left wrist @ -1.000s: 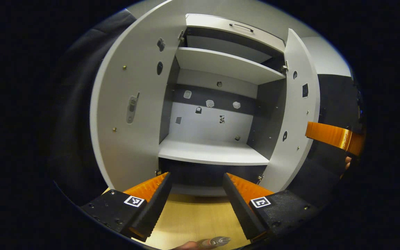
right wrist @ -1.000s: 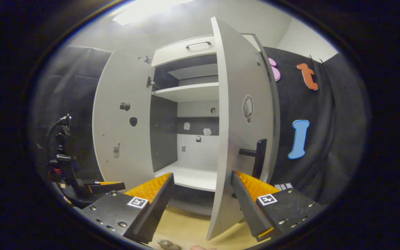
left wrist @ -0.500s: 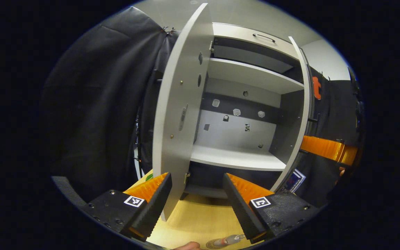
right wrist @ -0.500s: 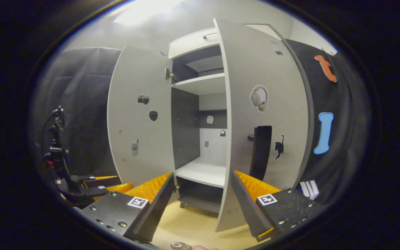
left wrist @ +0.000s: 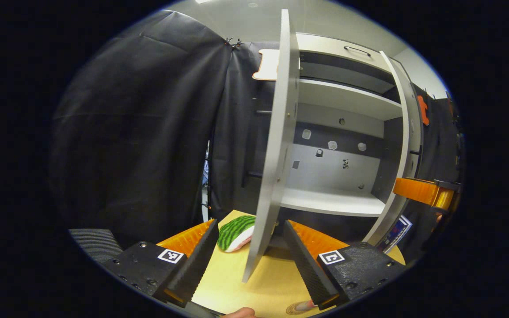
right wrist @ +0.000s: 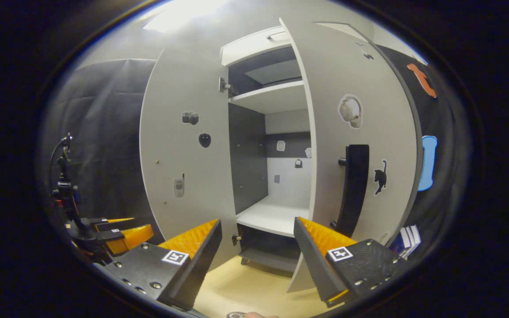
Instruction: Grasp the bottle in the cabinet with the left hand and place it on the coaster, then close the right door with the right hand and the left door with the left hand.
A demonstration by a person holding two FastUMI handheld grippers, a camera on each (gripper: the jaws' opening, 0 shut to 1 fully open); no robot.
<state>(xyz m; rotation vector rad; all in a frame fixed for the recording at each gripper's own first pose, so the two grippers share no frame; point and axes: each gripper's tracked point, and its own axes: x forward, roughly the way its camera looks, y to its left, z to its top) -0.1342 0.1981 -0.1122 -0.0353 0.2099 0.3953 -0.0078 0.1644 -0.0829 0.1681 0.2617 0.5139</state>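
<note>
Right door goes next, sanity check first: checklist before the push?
1. Bottle out of cabinet: ok, lower shelf holds nothing.
2. Bottle on coaster: cannot tell, just a sliver at the left gripper view's bottom edge.
3. Right claw free: ok, open, holding nothing.
4. Right door shut: not ok, ajar; its handle is just ahead of the claw.
5. Left door shut: not ok, standing open.
6. Left claw free: ok, open.
</note>
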